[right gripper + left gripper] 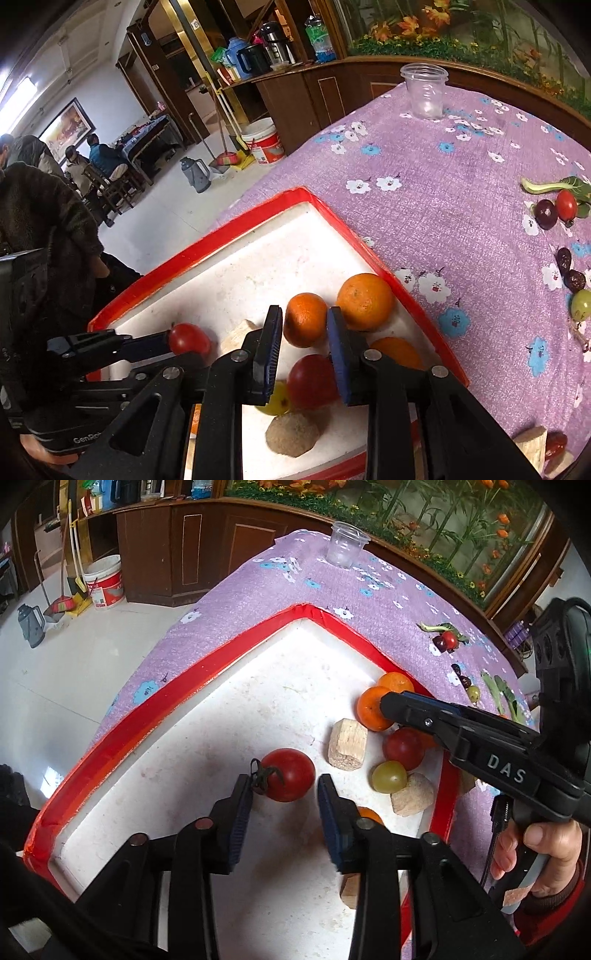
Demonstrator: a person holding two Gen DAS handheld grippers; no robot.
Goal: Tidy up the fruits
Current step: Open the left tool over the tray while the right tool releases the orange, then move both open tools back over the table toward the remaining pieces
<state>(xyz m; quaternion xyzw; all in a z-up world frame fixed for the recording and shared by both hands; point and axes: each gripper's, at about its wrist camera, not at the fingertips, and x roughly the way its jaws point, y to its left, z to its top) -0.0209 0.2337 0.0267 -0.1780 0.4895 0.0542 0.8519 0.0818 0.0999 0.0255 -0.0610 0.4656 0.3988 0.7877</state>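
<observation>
- Left gripper (pixel 284 788), black w/ blue pads, is sitting released over the white tray w/ red taped rim (pixel 207 672); a round red tomato w/ dark stem (pixel 287 774) is lying on the tray floor btwn the pad tips, w/ a gap on the right side; stem is about at the left pad.
- Right gripper (pixel 306 325) is also spread apart, nothing clamped; a small orange mandarin (pixel 305 319) is sitting btwn its pads, contact unclear.
- A bigger round orange (pixel 365 301) is lying just beside that mandarin, against the tray's right rim.
- A dark red round fruit (pixel 312 382), a green grape (pixel 388 777) and tan rough chunks (pixel 347 747) are crowding the tray's right side.
- Tray's left and far parts are showing bare white floor.
- Tray is resting on a purple flowered cloth (pixel 461 206); a clear plastic cup (pixel 424 90) is standing far back, well apart.
- More small fruit and green leaves (pixel 554 184) are lying on the cloth, outside the tray to the right.
</observation>
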